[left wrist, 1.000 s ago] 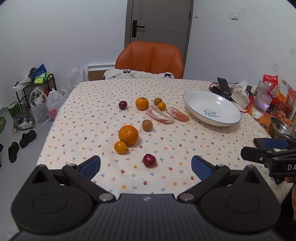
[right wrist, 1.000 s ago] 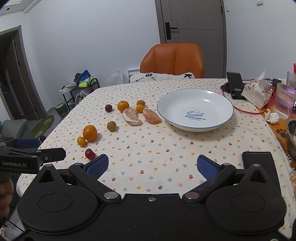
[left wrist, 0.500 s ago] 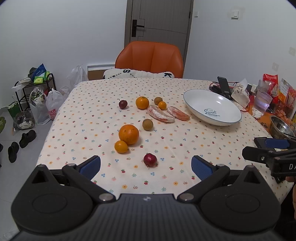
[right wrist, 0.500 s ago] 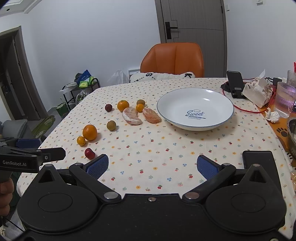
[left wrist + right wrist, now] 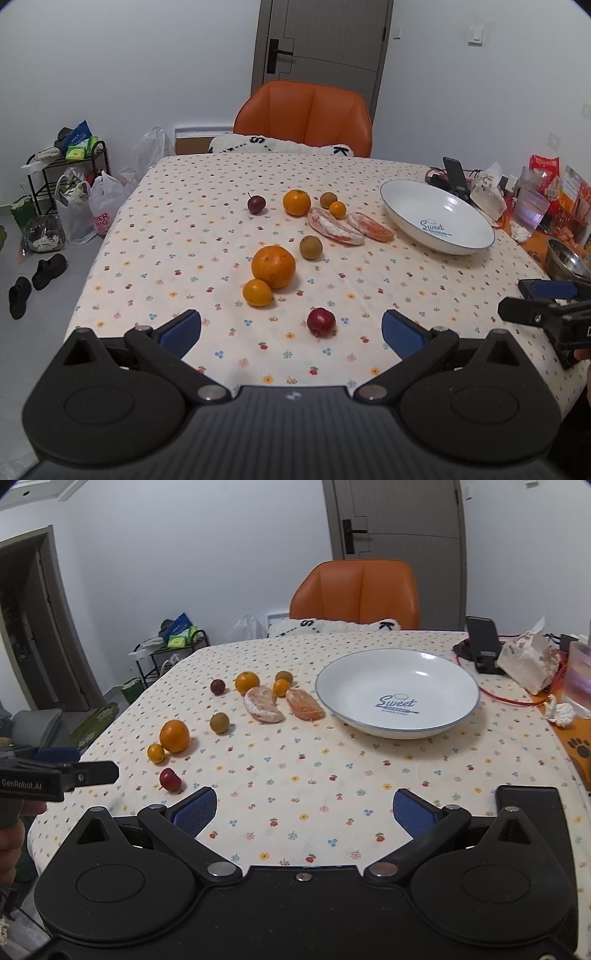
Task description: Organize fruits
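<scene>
Both grippers, left gripper [image 5: 291, 328] and right gripper [image 5: 304, 808], gape wide, holding nothing. Only the right wrist view shows the plate [image 5: 458, 716] head-on; the left wrist view catches shoes [image 5: 35, 278] on the floor.

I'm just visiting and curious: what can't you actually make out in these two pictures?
- Small print under "Sweet" in the plate: too small, both views.
- Steel bowl: left wrist view, cut off by the picture edge.
- Table near edge: hidden behind each tool's body.
- Left tool and right tool: only the fingers show; the holder is mostly out of frame.
</scene>
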